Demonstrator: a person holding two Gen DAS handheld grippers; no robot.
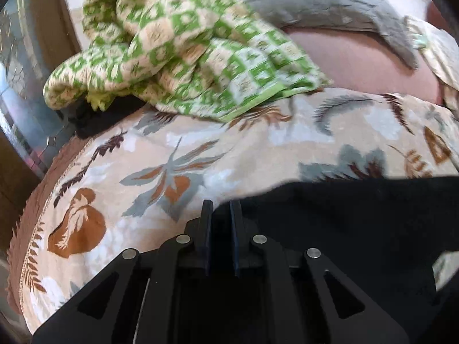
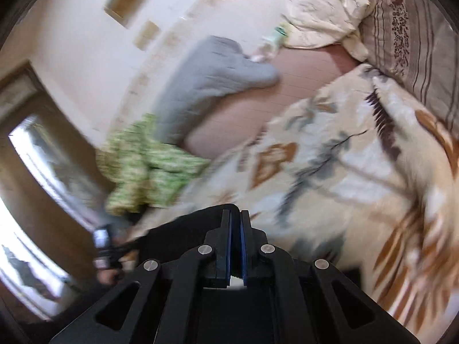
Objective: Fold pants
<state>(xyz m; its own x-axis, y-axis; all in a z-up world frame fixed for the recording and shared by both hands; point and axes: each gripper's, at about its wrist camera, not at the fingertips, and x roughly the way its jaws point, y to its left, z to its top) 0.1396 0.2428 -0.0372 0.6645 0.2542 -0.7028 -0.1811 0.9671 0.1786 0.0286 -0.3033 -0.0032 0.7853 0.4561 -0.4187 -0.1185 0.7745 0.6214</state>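
Left wrist view: the black fabric pants (image 1: pixel 358 229) lie across the near right of the frame on a cream bedspread printed with brown and grey leaves (image 1: pixel 178 154), which covers the bed. The left gripper (image 1: pixel 221 209) has its jaws drawn close with a narrow gap, and an edge of the black fabric sits between the fingers, pinched there. Beyond the pants, at the far left, a crumpled green-and-cream checked cloth (image 1: pixel 178 46) is heaped on the bedspread. Farther right lies a grey quilted cover (image 1: pixel 324 3) over a bare pink sheet (image 1: pixel 358 66).

In the right wrist view, much blurred, the right gripper (image 2: pixel 235 218) is pressed nearly together; a fold of the black pants (image 2: pixel 183 229) rises to its fingertips at the left and appears nipped between them. Far right sit a cream pillow (image 2: pixel 330 8) and a striped floral pillow (image 2: pixel 401 28). The green cloth (image 2: pixel 149 166) lies left of centre, just beyond the pants.
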